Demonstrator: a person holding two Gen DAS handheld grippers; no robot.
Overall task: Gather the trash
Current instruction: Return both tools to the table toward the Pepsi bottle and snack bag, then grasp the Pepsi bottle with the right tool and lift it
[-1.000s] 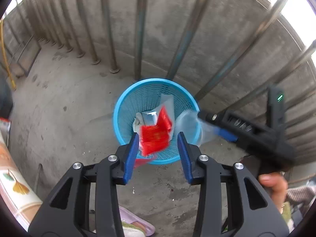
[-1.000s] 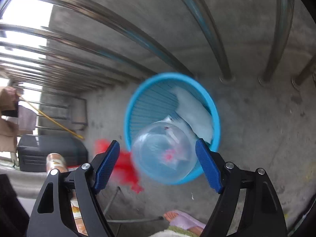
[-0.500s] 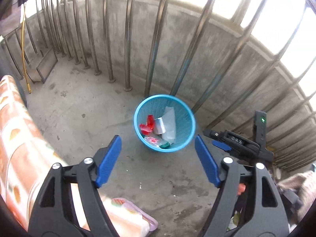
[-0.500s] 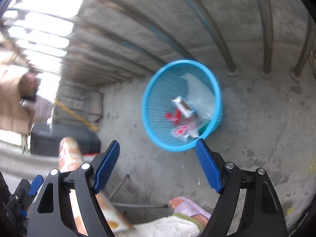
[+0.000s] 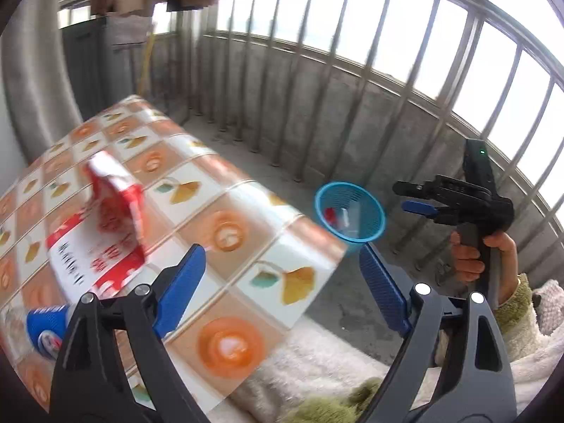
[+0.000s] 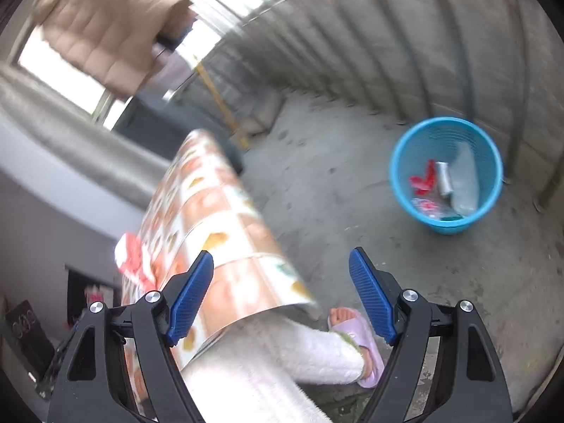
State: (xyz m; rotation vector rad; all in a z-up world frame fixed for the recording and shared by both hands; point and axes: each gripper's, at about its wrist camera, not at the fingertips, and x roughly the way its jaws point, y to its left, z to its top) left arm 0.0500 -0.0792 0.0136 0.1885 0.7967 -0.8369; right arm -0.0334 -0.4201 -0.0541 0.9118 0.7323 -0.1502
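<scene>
Balcony floor (image 6: pixel 335 183): bare concrete, railing bars behind.
Table (image 5: pixel 218 211): patterned cloth; red-white wrapper (image 5: pixel 102 225) near its left edge.
Basket (image 6: pixel 405 190): blue, on floor, trash (image 6: pixel 440 187) inside.
Left gripper (image 5: pixel 278 282): jaws apart, empty.
Right gripper (image 6: pixel 282 292): jaws apart, empty.

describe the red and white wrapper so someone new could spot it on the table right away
Start at the table with the orange and white tile-pattern cloth, left of the blue basket on the concrete floor. The red and white wrapper lies toward the table's left side, just beyond the left claw. Unlike the blue can near it, it is crumpled, torn open and printed with red characters on white.
</scene>
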